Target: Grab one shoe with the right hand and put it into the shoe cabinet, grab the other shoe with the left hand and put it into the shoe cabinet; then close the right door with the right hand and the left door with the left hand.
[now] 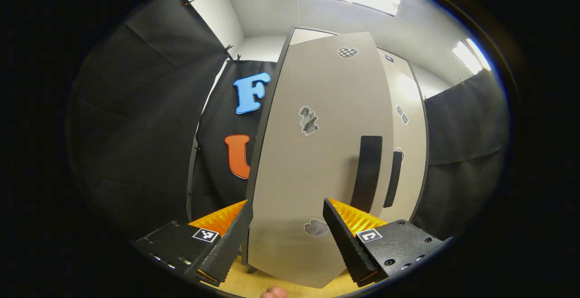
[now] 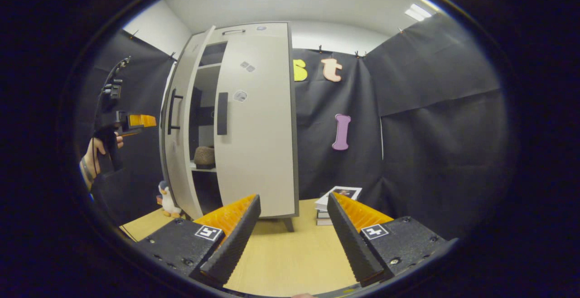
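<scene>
- Left gripper view: the left gripper [image 1: 286,225] sits at 6 o'clock with its fingers spread wide and nothing between them. Just ahead, taking up the middle of the view from 12 to 6 o'clock, is the left door [image 1: 317,153] of the shoe cabinet [image 1: 403,103], swung partly out toward the camera. A dark vertical handle [image 1: 368,173] sits on the door at about 4 o'clock from centre. Beyond it, toward 3 o'clock, the right door [image 1: 405,153] lies flat against the cabinet front, with its own dark handle [image 1: 393,178]. A strip of the wooden desk [image 1: 253,284] shows at 6 o'clock beneath the door.
- Right gripper view: the right gripper [image 2: 293,234] is at 6 o'clock, well back from the cabinet, its fingers wide apart and holding nothing. The shoe cabinet [image 2: 253,28] stands at 11 o'clock on the wooden desk [image 2: 290,261]. Its right door [image 2: 260,144] looks shut or nearly so; the left door [image 2: 181,126] stands ajar, leaving a gap. Through that gap a brownish shoe [image 2: 205,156] rests on a shelf inside; I cannot tell whether a second one lies behind it. At 9 o'clock a hand [image 2: 93,160] holds the left gripper [image 2: 141,120] just beside the outer face of the left door. A toy penguin [image 2: 167,200] stands at 8 o'clock by the cabinet foot, and a stack of books [image 2: 335,204] lies at 5 o'clock, right of the cabinet.
</scene>
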The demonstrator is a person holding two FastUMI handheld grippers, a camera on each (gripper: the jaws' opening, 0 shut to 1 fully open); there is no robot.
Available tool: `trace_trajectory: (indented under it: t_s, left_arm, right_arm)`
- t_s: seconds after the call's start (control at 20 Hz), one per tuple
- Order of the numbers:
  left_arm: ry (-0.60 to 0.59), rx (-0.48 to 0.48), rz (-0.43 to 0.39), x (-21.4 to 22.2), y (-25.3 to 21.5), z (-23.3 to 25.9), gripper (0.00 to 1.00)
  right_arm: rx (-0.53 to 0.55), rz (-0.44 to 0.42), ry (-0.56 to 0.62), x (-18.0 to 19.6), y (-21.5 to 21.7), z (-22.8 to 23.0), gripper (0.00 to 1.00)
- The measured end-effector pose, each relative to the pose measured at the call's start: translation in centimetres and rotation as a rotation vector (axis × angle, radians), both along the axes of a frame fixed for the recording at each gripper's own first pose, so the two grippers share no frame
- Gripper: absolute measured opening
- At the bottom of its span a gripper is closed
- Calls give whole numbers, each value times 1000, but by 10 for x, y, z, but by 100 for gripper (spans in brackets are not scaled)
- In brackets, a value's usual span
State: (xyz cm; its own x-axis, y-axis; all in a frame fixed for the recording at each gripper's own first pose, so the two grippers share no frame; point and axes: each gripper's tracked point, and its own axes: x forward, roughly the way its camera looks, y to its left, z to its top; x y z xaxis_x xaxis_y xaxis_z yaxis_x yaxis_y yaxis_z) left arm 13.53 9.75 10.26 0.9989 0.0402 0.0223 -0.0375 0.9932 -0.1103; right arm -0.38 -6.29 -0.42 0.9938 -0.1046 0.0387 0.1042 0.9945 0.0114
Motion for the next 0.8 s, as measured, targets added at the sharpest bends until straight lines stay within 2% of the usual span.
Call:
trace_trajectory:
  t_s: [0.05, 0.1, 0.15, 0.25, 0.3, 0.35, 0.4, 0.55, 0.8]
  left_arm:
    - [1, 6, -9, -5, -6, 0, 95]
    - [3, 12, -21, -11, -11, -1, 99]
    - [5, 18, -32, -18, -18, -2, 95]
    - [14, 29, -62, -31, -36, -9, 95]
    - [15, 34, -71, -37, -44, -12, 99]
    - [12, 38, -76, -43, -52, -15, 94]
    - [0, 46, -78, -49, -58, -15, 99]
    - [-23, 75, -78, -63, -74, -23, 99]
    - [-2, 44, -114, -92, -105, -50, 99]
  right_arm:
    - [1, 4, 0, 1, 2, 0, 97]
    - [1, 9, 1, 1, 3, -2, 97]
    - [1, 13, 3, 1, 4, -3, 97]
    - [1, 22, 9, 2, 8, -5, 97]
    - [1, 25, 13, 2, 9, -7, 97]
    - [-1, 29, 17, 1, 10, -8, 97]
    - [-4, 31, 20, 0, 10, -9, 97]
    - [-9, 32, 30, -1, 11, -12, 97]
    - [-5, 34, 47, -4, 11, -20, 95]
